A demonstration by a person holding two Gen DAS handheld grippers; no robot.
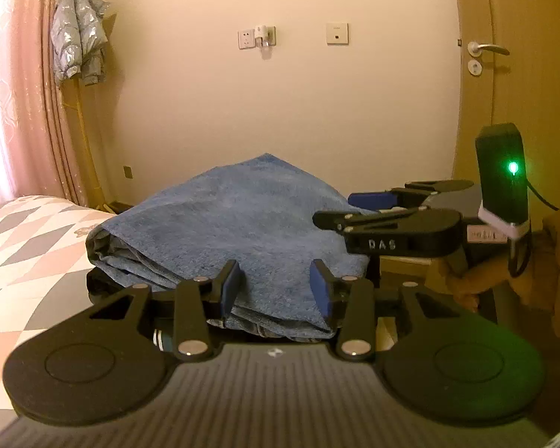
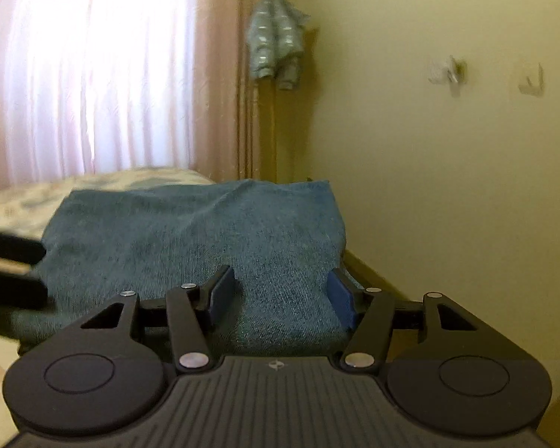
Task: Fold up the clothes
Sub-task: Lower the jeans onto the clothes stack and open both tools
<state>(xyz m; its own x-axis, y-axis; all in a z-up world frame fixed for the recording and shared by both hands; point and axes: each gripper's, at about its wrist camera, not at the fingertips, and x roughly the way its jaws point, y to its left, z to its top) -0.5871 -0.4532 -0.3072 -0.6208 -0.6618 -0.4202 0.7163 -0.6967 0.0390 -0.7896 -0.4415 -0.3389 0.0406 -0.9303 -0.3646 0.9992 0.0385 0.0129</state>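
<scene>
A folded blue denim garment [image 1: 242,216] fills the middle of the left wrist view, bulging upward, with stacked fold edges showing at its left end. My left gripper [image 1: 276,289] is shut on its near edge, and cloth fills the gap between the blue pads. My right gripper [image 1: 341,210] reaches in from the right and clamps the garment's right edge. In the right wrist view the same garment [image 2: 190,231] spreads ahead, and the right gripper [image 2: 280,295] is shut on its near edge. The left gripper [image 2: 11,272] is a dark blur at the far left.
A bed with a diamond-pattern cover [image 1: 26,246] lies under and left of the garment. Pink curtains [image 2: 93,74] hang behind it. A padded jacket [image 1: 76,33] hangs on a stand in the corner. A door [image 1: 522,74] stands at the right, and a hand [image 1: 504,272] holds the right gripper.
</scene>
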